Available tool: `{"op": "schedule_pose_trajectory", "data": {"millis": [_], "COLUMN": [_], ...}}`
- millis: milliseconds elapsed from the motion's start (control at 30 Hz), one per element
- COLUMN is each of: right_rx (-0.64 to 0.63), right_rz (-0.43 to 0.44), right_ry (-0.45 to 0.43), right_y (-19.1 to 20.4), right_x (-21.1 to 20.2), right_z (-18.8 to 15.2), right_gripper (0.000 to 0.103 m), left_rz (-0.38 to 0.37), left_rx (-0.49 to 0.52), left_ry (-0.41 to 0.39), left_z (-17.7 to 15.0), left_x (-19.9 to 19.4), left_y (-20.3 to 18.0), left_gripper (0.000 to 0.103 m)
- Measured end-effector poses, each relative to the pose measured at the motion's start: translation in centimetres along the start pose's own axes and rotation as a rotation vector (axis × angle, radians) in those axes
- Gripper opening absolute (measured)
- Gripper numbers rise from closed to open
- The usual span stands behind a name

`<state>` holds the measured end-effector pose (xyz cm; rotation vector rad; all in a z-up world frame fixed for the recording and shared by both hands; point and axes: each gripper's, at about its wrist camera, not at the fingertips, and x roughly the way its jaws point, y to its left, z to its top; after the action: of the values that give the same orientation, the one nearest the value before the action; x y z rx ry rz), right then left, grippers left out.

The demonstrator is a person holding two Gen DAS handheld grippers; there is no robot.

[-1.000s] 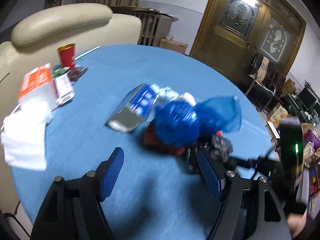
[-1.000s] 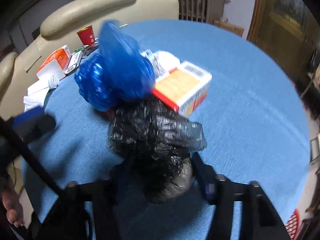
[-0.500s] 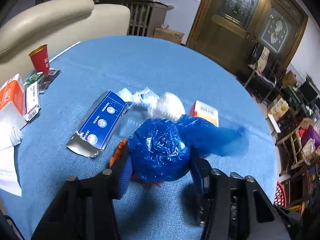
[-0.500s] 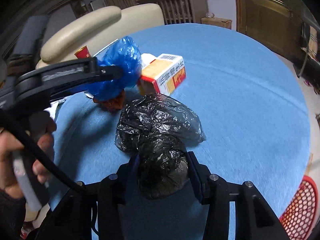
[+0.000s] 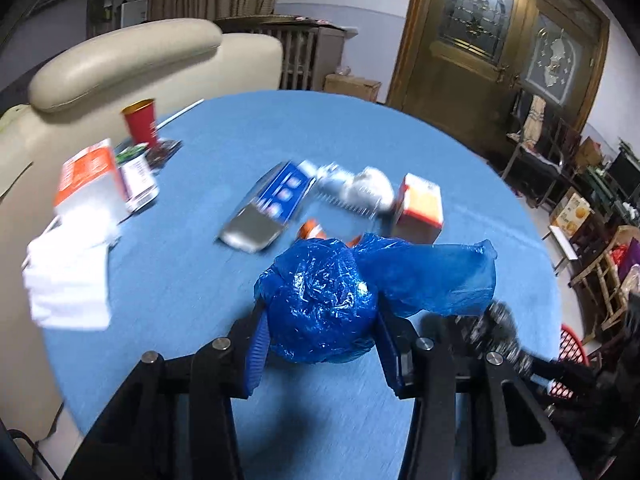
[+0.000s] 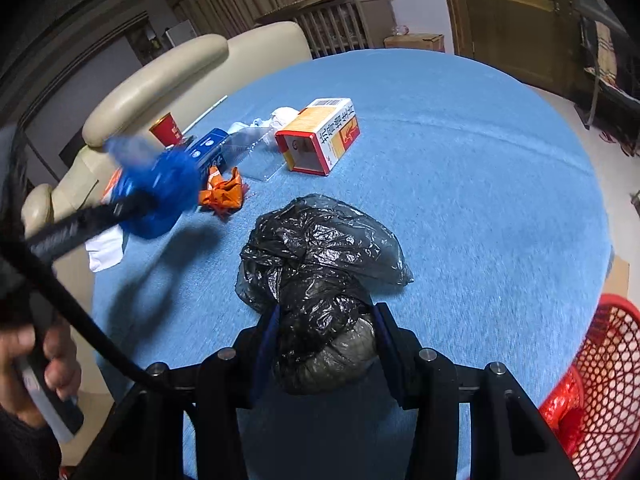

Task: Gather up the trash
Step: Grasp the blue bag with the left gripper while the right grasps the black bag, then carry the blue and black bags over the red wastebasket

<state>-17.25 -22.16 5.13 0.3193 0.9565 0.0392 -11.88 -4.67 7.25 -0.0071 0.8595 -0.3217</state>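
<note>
Trash is what both grippers are holding right now. The left gripper (image 5: 322, 354) has its fingers squeezed around a blue plastic bag (image 5: 324, 304) crumpled into a shiny ball, with a loose flap sticking out to one side. It looks lifted a little above the bench (image 5: 248, 128), but I cannot tell for sure. The right gripper (image 6: 326, 354) has its fingers squeezed around a black plastic bag (image 6: 316, 280). That bag is wrinkled and soft, and its far end spreads out and seems to rest on the blue bench top.

So two pieces are picked up. I think the job is only partly done, because neither bag is in the bin and more trash lies on the bench.

Just past the bags sits a scrunched orange wrapper (image 6: 224, 194). Near it lies an open orange and white box (image 6: 320, 140) on its side, with a see-through plastic tray (image 6: 256, 152) beside it. A flat blue box (image 5: 266, 208) and some white crumpled paper (image 5: 368, 188) lie close by too.

Farther off, near the bench edge by the sofa, stand a red cup (image 5: 140, 122) and another orange and white box (image 5: 90, 182), with white tissues (image 5: 70, 280) next to them.

A red basket (image 6: 600, 380) with holes waits on the floor at the right. It is likely the place for the trash, so the bags probably go there next.
</note>
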Motion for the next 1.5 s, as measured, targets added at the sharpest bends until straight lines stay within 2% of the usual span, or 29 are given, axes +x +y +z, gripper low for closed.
{"op": "schedule_pose_trajectory", "data": {"millis": [167, 433, 567, 600, 667, 700, 733, 867, 900, 933, 967, 1167, 1500], "right_rx": [0.006, -0.018, -0.048, -0.054, -0.065, -0.075, -0.086, -0.157, -0.168, -0.17, -0.173, -0.115, -0.088], "right_rz": [-0.009, -0.019, -0.021, -0.023, -0.033, -0.048, -0.06, -0.132, -0.108, -0.097, -0.092, -0.08, -0.052], "right_ry": [-0.023, -0.069, -0.045, -0.048, -0.047, -0.048, -0.05, -0.012, 0.031, 0.048, 0.064, -0.004, -0.141], "right_y": [0.4, 1.6, 2.3, 2.4, 2.5, 2.6, 2.6, 3.0, 3.0, 3.0, 3.0, 2.5, 3.8], "right_x": [-1.0, -3.7, -3.5, -3.4, -3.3, -3.1, -2.9, -0.2, 1.0, 1.5, 1.9, -0.9, -6.3], "right_z": [-0.6, -1.2, -1.3, -1.4, -1.4, -1.3, -1.1, -0.1, 0.0, 0.0, -0.2, -0.8, 0.3], "right_gripper": [0.049, 0.05, 0.05, 0.052, 0.064, 0.074, 0.077, 0.077, 0.075, 0.054, 0.044, 0.043, 0.043], "left_rz": [0.035, 0.049, 0.051, 0.051, 0.052, 0.052, 0.054, 0.05, 0.05, 0.05, 0.052, 0.056, 0.069], "left_rx": [-0.006, 0.024, 0.026, 0.02, 0.01, 0.008, 0.007, 0.013, 0.016, 0.016, 0.016, 0.014, 0.031], "left_ry": [0.035, 0.029, 0.021, 0.021, 0.023, 0.025, 0.028, 0.04, 0.039, 0.038, 0.036, 0.032, 0.0], "left_z": [-1.6, -2.4, -2.6, -2.6, -2.6, -2.7, -2.7, -2.9, -2.9, -2.8, -2.8, -2.8, -2.5], "left_x": [-0.6, -2.0, -2.4, -2.4, -2.4, -2.3, -2.1, -1.7, -1.7, -1.7, -1.7, -1.9, -3.3], "left_y": [0.6, -0.6, -0.5, -0.3, 0.1, 0.2, 0.3, 0.2, 0.2, 0.2, 0.2, 0.0, -0.7], "left_gripper": [0.049, 0.05, 0.05, 0.05, 0.05, 0.05, 0.05, 0.05, 0.05, 0.05, 0.05, 0.05, 0.05]}}
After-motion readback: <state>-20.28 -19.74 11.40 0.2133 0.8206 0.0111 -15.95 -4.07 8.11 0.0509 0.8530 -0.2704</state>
